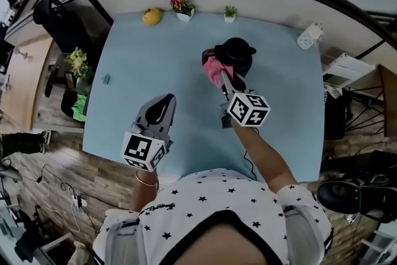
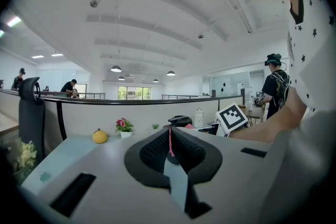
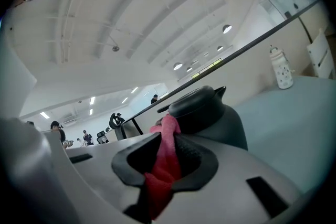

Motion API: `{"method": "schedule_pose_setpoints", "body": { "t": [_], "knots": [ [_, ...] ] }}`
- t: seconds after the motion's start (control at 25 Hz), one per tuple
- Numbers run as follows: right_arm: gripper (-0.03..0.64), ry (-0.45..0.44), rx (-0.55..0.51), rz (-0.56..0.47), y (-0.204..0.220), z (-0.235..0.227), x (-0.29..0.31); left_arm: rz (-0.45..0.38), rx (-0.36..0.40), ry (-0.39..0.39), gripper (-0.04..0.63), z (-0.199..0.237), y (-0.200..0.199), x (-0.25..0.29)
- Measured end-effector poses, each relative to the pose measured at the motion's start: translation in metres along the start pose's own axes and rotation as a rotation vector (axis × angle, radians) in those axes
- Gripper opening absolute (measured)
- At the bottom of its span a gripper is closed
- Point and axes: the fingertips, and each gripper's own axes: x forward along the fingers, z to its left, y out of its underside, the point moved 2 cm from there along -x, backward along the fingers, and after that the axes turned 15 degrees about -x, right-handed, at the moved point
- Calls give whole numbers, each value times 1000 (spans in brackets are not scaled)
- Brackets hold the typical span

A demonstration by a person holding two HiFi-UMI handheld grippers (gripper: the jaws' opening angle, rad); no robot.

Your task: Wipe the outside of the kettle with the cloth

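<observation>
Our right gripper pinches the pink cloth against the left flank of the black kettle, far-centre on the pale blue table — cloth and gripper hide part of it. Our left gripper, jaws pressed together on nothing, hangs well apart; a yellow fruit, potted flowers and a small plant line the far edge.

On the light-blue table, the right gripper presses a pink cloth against the left side of the black kettle; the left gripper hangs over bare tabletop, well apart.
</observation>
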Motion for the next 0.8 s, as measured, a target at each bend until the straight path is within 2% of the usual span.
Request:
{"method": "schedule_pose_setpoints", "body": {
  "t": [0.28,0.8],
  "knots": [
    [61,42,24,-11,-2,-25,-19,14,4,24,32,-14,2,9],
    [61,110,38,-35,-13,-76,-43,17,4,16,32,-34,6,17]
  ]
}}
